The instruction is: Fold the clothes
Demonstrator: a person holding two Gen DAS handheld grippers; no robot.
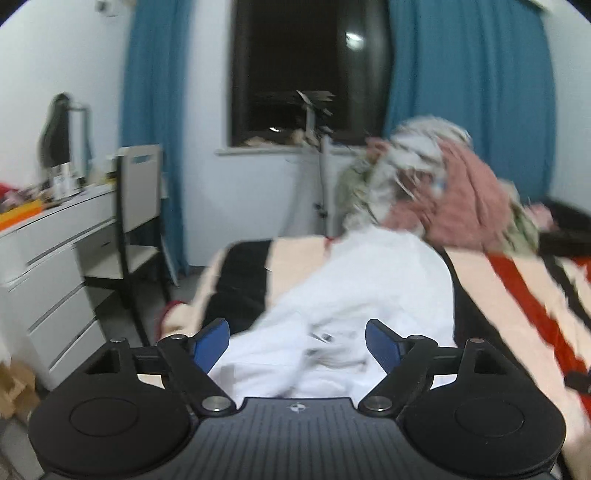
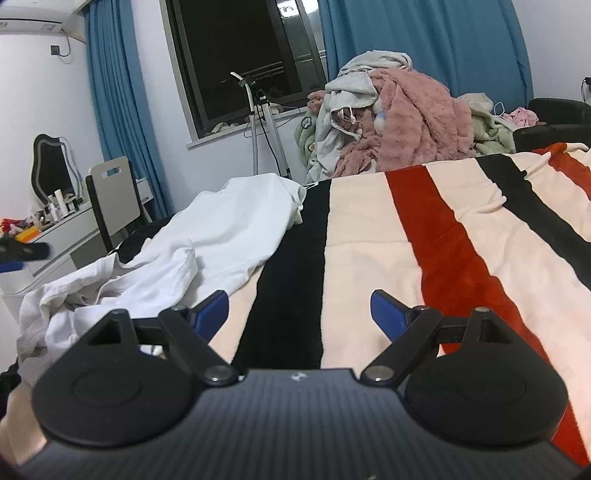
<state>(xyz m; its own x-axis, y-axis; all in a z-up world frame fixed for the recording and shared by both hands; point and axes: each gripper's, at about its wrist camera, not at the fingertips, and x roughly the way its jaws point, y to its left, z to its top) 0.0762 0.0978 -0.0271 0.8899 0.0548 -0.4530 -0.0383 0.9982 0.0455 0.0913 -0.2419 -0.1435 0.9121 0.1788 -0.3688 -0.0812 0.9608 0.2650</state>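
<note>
White garment (image 1: 369,288) lies lengthwise directly ahead of the left hand-held gripper (image 1: 297,343), nearer it; right hand-held gripper (image 2: 299,314) sits beside. Both gape wide, empty.

This is a bedroom in a home. A bed under a striped blanket (image 2: 424,236) in cream, black and red fills the foreground. At about 1 o'clock a heap of unfolded laundry (image 2: 399,122) rises behind it. At 12 o'clock a dark window (image 2: 240,55) sits between blue curtains (image 2: 424,48). At 9 to 10 o'clock stands a white dresser (image 1: 55,258) with drawers, crowded with small bottles, a mirror (image 2: 53,166) on top and a chair (image 2: 110,195) drawn up beside it. An air conditioner (image 2: 33,18) hangs high at 10 o'clock.
</note>
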